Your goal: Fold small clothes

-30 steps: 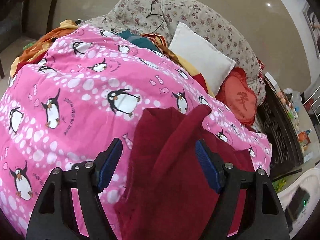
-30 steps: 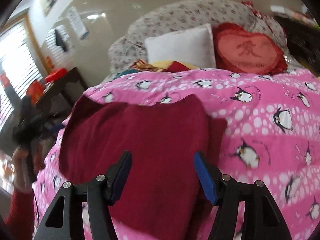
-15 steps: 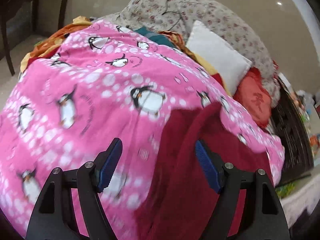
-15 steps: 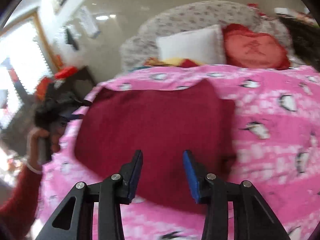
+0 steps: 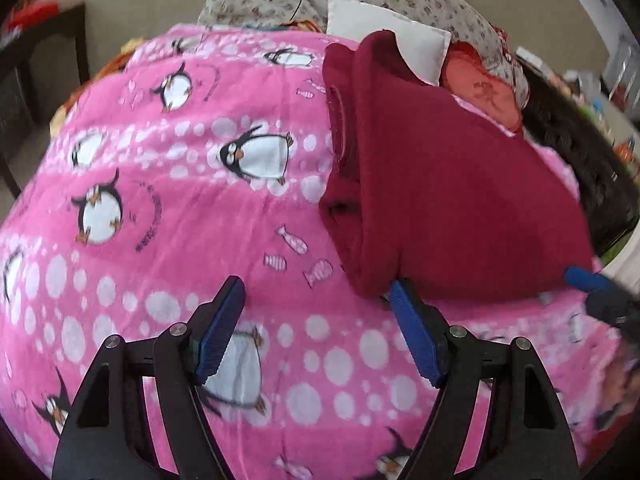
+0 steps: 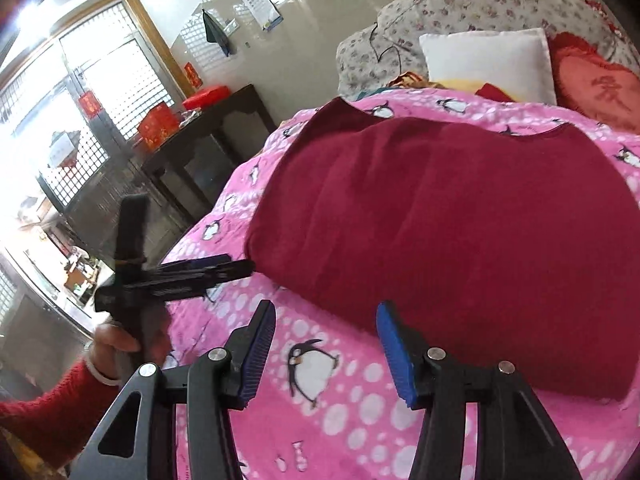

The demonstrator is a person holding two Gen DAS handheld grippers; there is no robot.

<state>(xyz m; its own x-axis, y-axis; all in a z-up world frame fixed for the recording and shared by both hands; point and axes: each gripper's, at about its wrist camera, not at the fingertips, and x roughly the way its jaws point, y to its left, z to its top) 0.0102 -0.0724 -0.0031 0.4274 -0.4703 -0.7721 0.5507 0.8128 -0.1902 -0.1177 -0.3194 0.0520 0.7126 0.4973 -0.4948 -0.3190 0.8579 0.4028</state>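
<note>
White pillow (image 6: 490, 62) at twelve o'clock, dark side table (image 6: 208, 136) at ten; my left gripper (image 5: 316, 324) and right gripper (image 6: 326, 344) hover spread and empty at the maroon garment's (image 6: 460, 216) near edge on the penguin blanket (image 5: 180, 208).

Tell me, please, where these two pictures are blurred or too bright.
Left wrist view: motion blur smears the penguin blanket toward the edges; the red garment stays fairly sharp. Right wrist view: the window is overexposed, and fisheye distortion bends the room.
</note>
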